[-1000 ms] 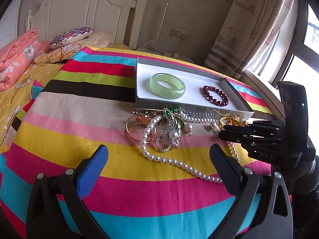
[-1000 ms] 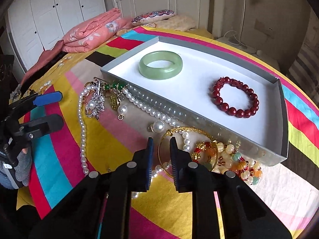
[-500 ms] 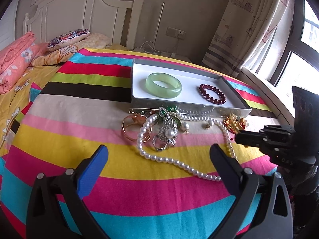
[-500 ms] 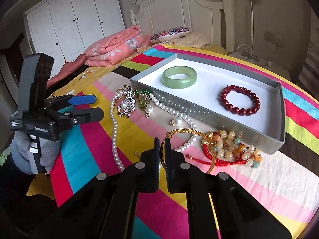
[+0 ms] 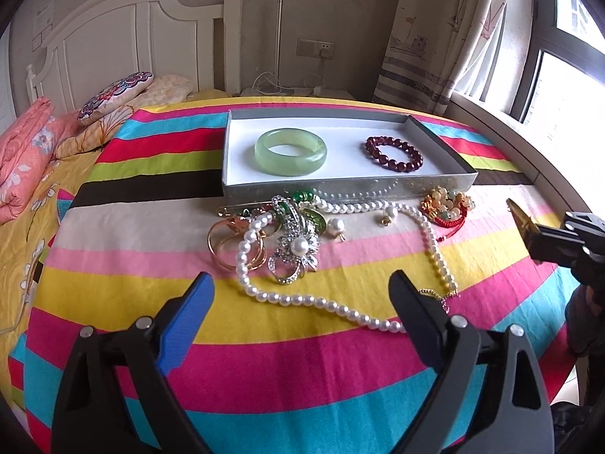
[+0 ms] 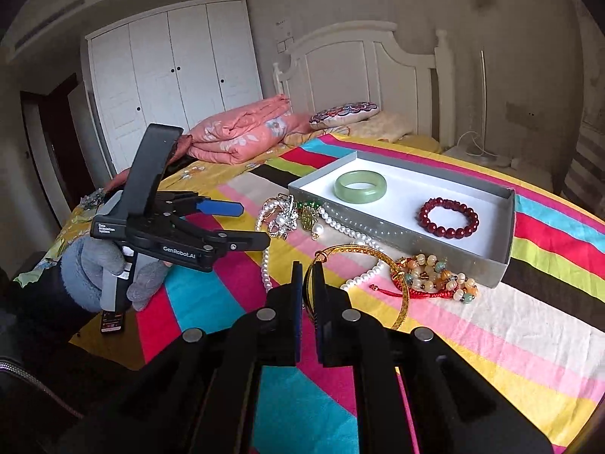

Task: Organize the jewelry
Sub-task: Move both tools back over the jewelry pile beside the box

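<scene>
White headboard (image 5: 151, 38), wardrobe (image 6: 170, 75), curtained window (image 5: 559, 56) — beige walls.

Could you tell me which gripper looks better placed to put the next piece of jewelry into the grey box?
Right. The right gripper is already shut on the thin gold bangle, lifted beside the grey cardboard box. The left gripper is open, holding nothing, above the white pearl necklace.

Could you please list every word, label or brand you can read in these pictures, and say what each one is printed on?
"GenRobot.AI": on the left gripper, along its lower arm.
"Data Acquisition System": small white print on the same gripper's body.
Paper notices on the wall: too blurred to read.
Red label under the handle: too small to read.
</scene>
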Action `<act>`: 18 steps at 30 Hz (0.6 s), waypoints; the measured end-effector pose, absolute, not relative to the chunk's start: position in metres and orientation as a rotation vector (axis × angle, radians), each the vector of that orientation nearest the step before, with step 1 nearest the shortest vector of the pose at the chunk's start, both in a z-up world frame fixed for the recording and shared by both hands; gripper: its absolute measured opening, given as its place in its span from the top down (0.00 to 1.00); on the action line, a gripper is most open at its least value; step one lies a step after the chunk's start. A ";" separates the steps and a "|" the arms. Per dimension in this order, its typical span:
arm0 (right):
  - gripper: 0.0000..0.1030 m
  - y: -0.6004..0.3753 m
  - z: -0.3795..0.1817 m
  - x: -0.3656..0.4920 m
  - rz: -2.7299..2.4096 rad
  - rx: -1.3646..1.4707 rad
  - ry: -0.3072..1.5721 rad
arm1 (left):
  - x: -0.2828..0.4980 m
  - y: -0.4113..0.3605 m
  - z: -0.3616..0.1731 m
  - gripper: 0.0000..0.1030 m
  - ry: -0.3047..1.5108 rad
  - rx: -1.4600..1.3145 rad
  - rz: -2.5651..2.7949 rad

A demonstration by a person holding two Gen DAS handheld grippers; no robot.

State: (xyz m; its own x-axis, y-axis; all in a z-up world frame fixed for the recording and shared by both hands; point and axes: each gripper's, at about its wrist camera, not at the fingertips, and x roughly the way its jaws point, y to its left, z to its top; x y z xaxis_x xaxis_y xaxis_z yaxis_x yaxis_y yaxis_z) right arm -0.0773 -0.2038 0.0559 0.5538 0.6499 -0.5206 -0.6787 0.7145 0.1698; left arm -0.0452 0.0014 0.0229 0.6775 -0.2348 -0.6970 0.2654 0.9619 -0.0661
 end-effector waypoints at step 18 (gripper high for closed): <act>0.93 -0.209 0.049 -0.082 0.716 -0.073 0.609 | -0.018 -0.005 0.033 0.38 0.781 0.103 -0.304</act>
State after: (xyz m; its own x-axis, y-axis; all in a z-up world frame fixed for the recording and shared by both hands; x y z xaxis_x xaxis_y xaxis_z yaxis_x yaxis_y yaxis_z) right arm -0.0822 -0.2088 0.0490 0.5900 0.5937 -0.5472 -0.6351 0.7597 0.1395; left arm -0.0182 -0.0052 0.0330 0.6692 -0.2311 -0.7062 0.3072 0.9514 -0.0203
